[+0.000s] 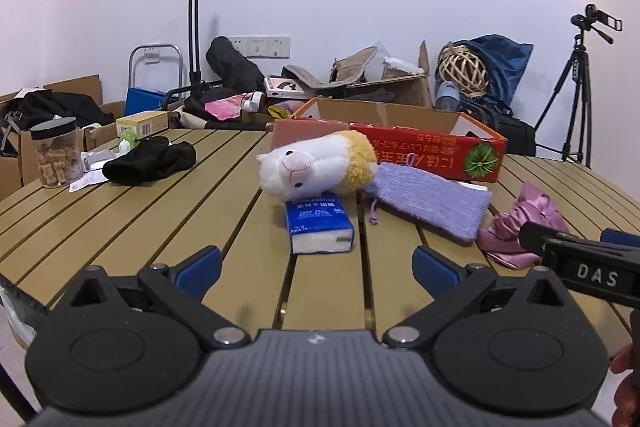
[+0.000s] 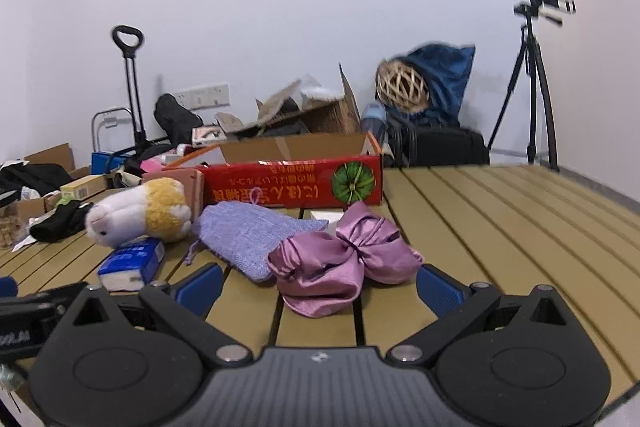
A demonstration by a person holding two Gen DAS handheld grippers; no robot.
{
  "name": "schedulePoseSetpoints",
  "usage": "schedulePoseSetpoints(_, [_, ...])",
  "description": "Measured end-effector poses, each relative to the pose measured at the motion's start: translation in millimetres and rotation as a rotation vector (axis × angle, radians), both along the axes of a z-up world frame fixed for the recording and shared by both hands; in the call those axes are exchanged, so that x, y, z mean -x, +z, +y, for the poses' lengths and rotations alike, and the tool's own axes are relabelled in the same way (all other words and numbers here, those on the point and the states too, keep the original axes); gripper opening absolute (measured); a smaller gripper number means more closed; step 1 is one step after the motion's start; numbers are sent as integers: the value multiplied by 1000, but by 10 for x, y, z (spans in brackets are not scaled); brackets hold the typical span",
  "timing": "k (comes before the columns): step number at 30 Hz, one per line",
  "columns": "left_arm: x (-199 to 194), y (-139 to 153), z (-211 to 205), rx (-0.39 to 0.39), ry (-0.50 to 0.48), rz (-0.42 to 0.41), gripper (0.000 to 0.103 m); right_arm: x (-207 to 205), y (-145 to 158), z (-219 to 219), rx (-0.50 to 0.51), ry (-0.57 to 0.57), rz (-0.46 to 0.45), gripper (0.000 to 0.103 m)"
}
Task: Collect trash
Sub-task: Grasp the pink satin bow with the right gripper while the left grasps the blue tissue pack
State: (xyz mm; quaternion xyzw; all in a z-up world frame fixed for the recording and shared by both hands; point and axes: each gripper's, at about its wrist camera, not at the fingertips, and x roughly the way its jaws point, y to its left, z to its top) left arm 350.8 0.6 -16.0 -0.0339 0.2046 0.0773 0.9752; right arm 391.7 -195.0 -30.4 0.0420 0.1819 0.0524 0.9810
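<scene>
On the slatted tan table lie a white and yellow plush alpaca, a blue tissue pack, a lilac knitted pouch and a pink satin bag. My left gripper is open, low over the table's near edge, with the tissue pack just ahead of it. My right gripper is open too, and the pink satin bag sits right in front between its fingers, untouched. The lilac pouch, the alpaca and the tissue pack lie to its left.
A red open cardboard box stands behind the plush. At the far left are a black cloth, a jar of snacks and a paper slip. Boxes, bags, a trolley and a tripod crowd the floor by the wall.
</scene>
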Motion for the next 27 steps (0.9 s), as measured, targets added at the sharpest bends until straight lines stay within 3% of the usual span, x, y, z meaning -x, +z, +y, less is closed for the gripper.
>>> schedulePoseSetpoints(4, [-144, -28, 73, 48, 24, 31, 103, -249, -29, -22, -75, -25, 54, 102])
schedulePoseSetpoints(10, [-249, -38, 104, 57, 32, 49, 103, -494, -60, 75, 3, -68, 105, 94])
schedulePoseSetpoints(15, [-262, -55, 110, 63, 32, 56, 103, -656, -99, 83, -19, -49, 151, 67])
schedulePoseSetpoints(19, [-278, -68, 108, 54, 32, 61, 103, -682, -134, 77, -24, -48, 158, 54])
schedulePoseSetpoints(21, [-287, -69, 119, 63, 31, 63, 103, -677, -129, 55, -27, -52, 156, 42])
schedulePoseSetpoints(27, [-318, -60, 127, 75, 27, 68, 103, -588, -101, -65, -59, -71, 116, 27])
